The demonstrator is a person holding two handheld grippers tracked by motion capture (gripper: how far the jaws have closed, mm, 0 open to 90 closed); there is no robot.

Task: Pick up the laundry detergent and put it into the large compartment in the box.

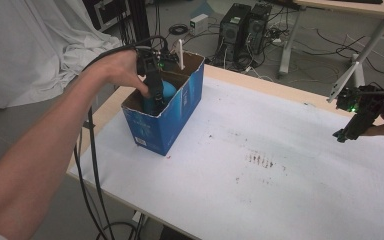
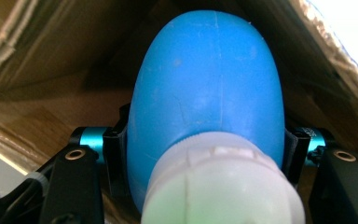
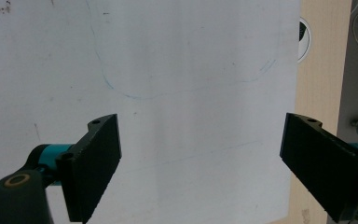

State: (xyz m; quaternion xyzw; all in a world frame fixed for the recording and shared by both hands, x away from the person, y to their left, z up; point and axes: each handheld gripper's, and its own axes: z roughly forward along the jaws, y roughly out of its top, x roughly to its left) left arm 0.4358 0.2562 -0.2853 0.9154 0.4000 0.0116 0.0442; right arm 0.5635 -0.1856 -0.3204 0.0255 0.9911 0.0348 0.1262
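A blue rubber bulb (image 2: 207, 79) with a whitish ribbed neck (image 2: 221, 186) sits between my left gripper's (image 2: 205, 154) jaws, which press on its two sides. In the high view my left gripper (image 1: 155, 97) reaches down into an open blue cardboard box (image 1: 180, 112) at the table's left, with the bulb (image 1: 167, 90) showing inside. My right gripper (image 1: 341, 135) hangs over the table's right edge. In the right gripper view its jaws (image 3: 200, 163) stand wide apart above white paper, with nothing between them.
White paper (image 1: 260, 165) covers the wooden table and bears some dark specks near the middle. A white upright piece (image 1: 180, 54) sticks up at the box's far side. Computer towers (image 1: 242, 25) and cables lie on the floor behind. A white sheet (image 1: 25, 45) hangs at left.
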